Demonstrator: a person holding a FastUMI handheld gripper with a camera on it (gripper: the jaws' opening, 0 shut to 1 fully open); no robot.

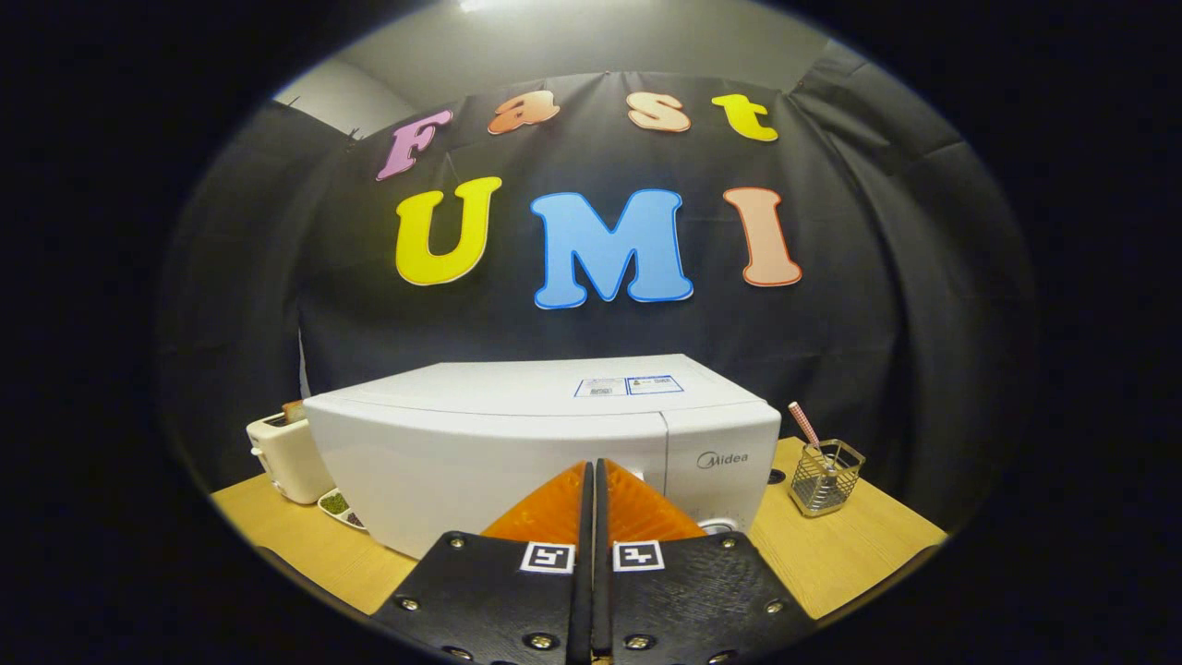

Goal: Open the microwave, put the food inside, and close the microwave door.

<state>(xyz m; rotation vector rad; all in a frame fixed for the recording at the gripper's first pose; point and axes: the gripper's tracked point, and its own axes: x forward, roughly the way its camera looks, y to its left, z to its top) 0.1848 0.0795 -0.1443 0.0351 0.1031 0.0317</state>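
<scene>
Directly ahead of the gripper [592, 480], a white microwave [517, 443] sits on the wooden surface [850, 545] with its door closed. Left of the microwave stands a toaster [282, 457], with a dish of food [340, 506] just beside it. Right of the microwave is a wire basket [825, 476] holding a straw [805, 425]. The jaws are pressed together, holding nothing.

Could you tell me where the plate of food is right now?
In the gripper view, the plate of food lies on the wooden table, between toaster and microwave, beyond the shut gripper.
</scene>
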